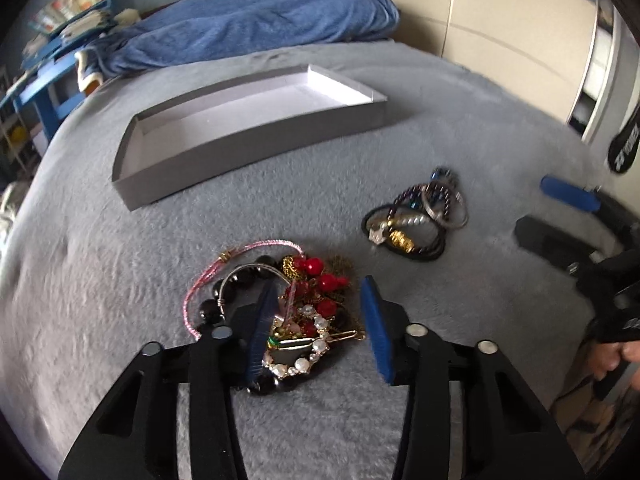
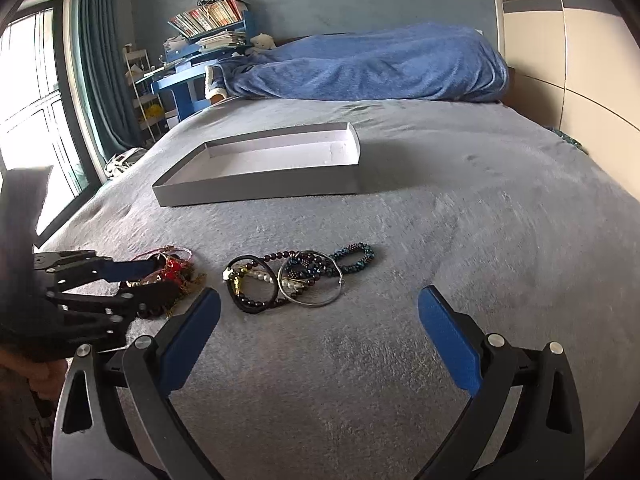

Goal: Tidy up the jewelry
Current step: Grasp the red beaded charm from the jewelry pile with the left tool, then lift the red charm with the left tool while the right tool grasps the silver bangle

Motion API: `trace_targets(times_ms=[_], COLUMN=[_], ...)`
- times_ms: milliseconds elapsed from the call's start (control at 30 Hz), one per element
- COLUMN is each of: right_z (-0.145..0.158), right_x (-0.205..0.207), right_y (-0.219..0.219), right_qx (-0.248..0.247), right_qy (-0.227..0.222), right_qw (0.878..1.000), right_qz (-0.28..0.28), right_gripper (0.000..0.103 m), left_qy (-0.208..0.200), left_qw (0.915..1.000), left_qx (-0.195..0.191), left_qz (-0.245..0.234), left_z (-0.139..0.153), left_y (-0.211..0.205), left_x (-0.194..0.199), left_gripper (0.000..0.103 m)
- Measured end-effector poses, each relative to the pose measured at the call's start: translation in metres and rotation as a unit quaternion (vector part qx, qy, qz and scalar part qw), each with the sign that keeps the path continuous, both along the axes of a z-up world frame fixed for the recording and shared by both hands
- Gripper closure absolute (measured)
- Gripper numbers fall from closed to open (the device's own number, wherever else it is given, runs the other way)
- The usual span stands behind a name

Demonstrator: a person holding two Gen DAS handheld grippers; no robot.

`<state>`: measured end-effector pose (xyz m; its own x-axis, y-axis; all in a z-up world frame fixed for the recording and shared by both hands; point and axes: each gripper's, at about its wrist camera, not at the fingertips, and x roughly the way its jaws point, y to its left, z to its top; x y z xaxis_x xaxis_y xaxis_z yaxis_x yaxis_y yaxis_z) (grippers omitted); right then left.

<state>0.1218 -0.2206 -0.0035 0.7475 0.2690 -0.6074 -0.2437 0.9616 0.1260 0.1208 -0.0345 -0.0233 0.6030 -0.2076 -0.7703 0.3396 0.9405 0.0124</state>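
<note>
A tangled pile of jewelry [image 1: 304,308] with red beads, pearls, gold chains and a pink cord lies on the grey bedspread. My left gripper [image 1: 320,300] is open, its blue fingers straddling this pile low over it. A second pile of bracelets and bangles [image 1: 416,216] lies to the right; it also shows in the right wrist view [image 2: 296,276]. An empty grey box [image 1: 248,136] [image 2: 264,168] sits farther back. My right gripper [image 2: 320,308] is open wide and empty, short of the bracelet pile. The left gripper also shows there [image 2: 160,276] at the red-bead pile [image 2: 176,272].
The grey bedspread [image 2: 440,240] covers the bed. A blue blanket [image 2: 368,64] lies bunched at the far end. A blue desk with books [image 2: 200,40] stands beyond the bed at left, a window at far left, wardrobe doors [image 2: 560,60] at right.
</note>
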Motion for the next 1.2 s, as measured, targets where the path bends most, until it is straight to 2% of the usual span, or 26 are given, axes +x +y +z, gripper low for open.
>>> trace_targets(times_ms=[133, 167, 300, 533, 800, 1200], right_z=[-0.002, -0.001, -0.001, -0.003, -0.004, -0.008], right_x=[0.001, 0.001, 0.002, 0.004, 0.005, 0.028], right_y=[-0.003, -0.003, -0.003, -0.006, -0.005, 0.003], right_qx=[0.005, 0.005, 0.007, 0.012, 0.011, -0.003], right_qy=[0.003, 0.004, 0.003, 0.007, 0.010, 0.018], right_qw=[1.000, 1.000, 1.000, 1.000, 1.000, 1.000], right_qz=[-0.004, -0.004, -0.004, -0.008, -0.007, 0.002], right_gripper=[0.005, 0.005, 0.005, 0.005, 0.005, 0.005], left_qy=[-0.015, -0.019, -0.033, -0.045, -0.059, -0.115], left_qw=[0.9998, 0.9998, 0.9992, 0.9956, 0.9935, 0.9858], left_qx=[0.009, 0.007, -0.021, -0.071, -0.090, -0.117], left_qz=[-0.002, -0.001, 0.011, 0.041, 0.036, 0.036], left_z=[0.000, 0.003, 0.016, 0.033, 0.044, 0.090], left_y=[0.000, 0.001, 0.015, 0.050, 0.055, 0.065], left_x=[-0.001, -0.002, -0.004, -0.002, -0.011, -0.019], left_gripper=[0.078, 0.084, 0.093, 0.093, 0.093, 0.093])
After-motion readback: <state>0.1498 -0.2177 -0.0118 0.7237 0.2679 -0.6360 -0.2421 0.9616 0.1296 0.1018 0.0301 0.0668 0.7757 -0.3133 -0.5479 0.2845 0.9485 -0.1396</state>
